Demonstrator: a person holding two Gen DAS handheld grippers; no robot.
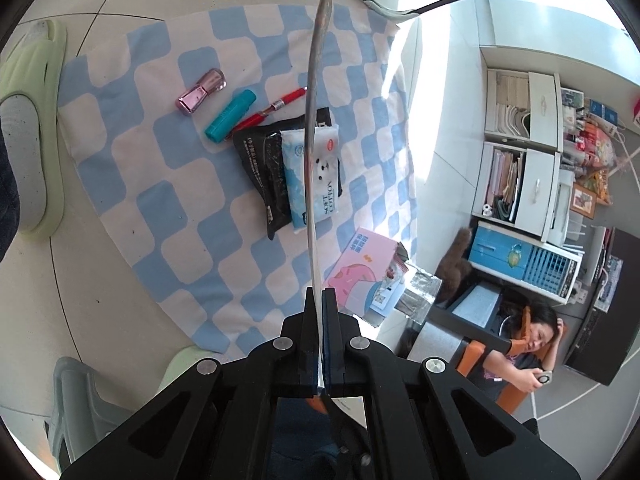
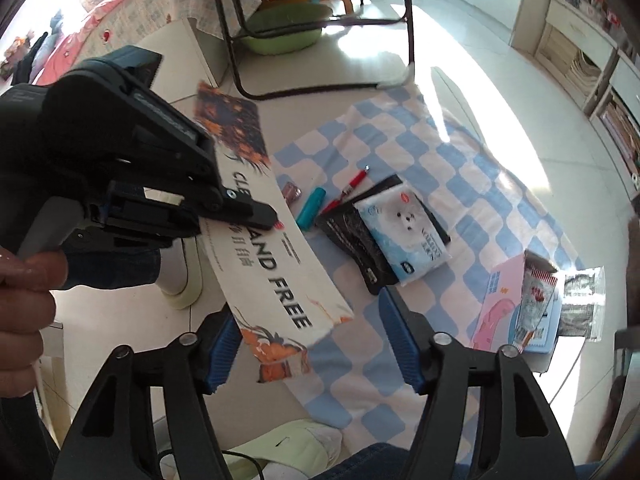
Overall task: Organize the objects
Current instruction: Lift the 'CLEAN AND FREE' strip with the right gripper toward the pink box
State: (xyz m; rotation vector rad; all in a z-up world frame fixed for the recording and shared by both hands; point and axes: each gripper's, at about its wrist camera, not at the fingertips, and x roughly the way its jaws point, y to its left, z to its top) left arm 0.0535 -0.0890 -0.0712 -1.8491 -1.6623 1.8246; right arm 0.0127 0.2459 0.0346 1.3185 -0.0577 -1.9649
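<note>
On the tiled floor (image 1: 120, 288), lying flat: a blue-and-white checked cloth (image 1: 192, 200) carrying a pink nail-polish bottle (image 1: 202, 91), a teal marker (image 1: 230, 116) and a red pen (image 1: 266, 114), set close side by side, the marker touching the pen. Just beside these, lying stacked: a black pouch (image 1: 262, 168) under a pale blue tissue pack (image 1: 320, 176) printed with a bear face. Near the cloth's edge, well apart from the stack, sitting on the cloth: a pink box (image 1: 358, 268) with a small printed sachet (image 2: 534, 300) and a silvery packet (image 2: 582, 304) against it. Clamping together on a flat printed bag (image 2: 280, 276), edge-on in the left wrist view: the left tool (image 1: 321, 300), gripped by a hand (image 2: 24, 300) and holding the bag up in the air above the cloth. Standing apart around the bag's lower corner, pads not pressing on it: the right tool (image 2: 310, 344), its 2 blue-lined fingers (image 2: 400, 336) clear of the fabric. Showing at the cloth's edges: pale green slippers (image 1: 40, 136). Sitting in the background by shelves (image 1: 524, 148): a person (image 1: 532, 356).
</note>
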